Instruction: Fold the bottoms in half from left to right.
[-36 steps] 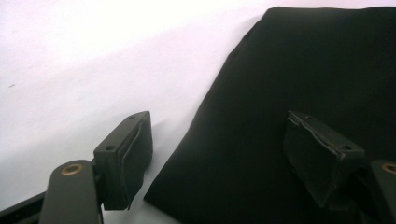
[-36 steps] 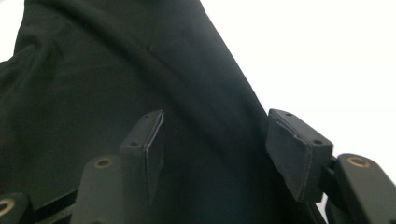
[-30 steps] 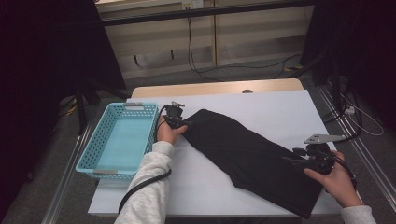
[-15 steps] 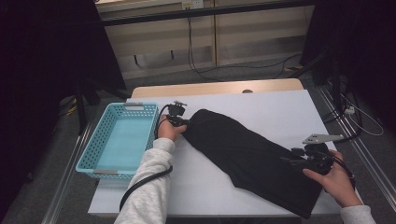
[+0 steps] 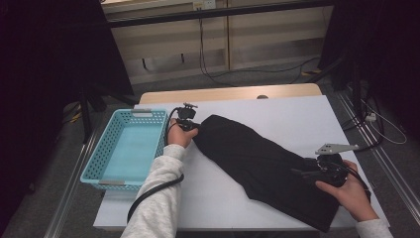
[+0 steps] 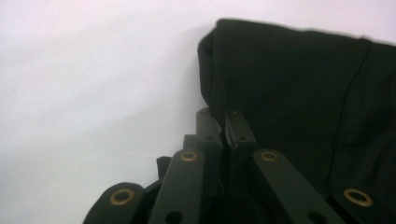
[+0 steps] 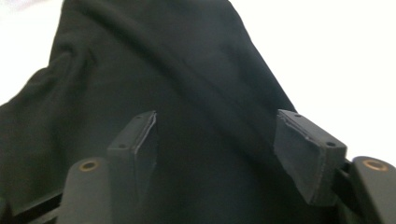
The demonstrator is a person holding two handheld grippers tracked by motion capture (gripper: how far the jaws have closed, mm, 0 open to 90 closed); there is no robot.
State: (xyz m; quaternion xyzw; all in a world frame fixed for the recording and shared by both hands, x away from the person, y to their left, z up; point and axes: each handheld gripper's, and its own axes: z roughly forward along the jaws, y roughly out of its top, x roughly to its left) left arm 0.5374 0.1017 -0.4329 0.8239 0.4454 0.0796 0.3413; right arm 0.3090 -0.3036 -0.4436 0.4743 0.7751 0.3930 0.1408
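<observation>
Change: since a second ago my left gripper point(image 5: 190, 125) has just been closing and now pinches the black garment point(image 5: 262, 163) by its corner nearest the blue basket point(image 5: 106, 161).
Right gripper point(image 5: 303, 173): jaws apart, just been opening wider, cloth beneath them unpinched.
Garment: flat, diagonal on the table point(image 5: 297, 119), right of the basket.
Why: one corner secured, likely for folding.
Left gripper view: pads meet on the hem point(image 6: 219, 112).

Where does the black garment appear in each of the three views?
High view: the black garment lies diagonally across the white table, from centre to lower right.
Left gripper view: it fills the right half, its edge pinched by the left gripper.
Right gripper view: it spreads behind the open right gripper.
Shared landmark: the white table.
</observation>
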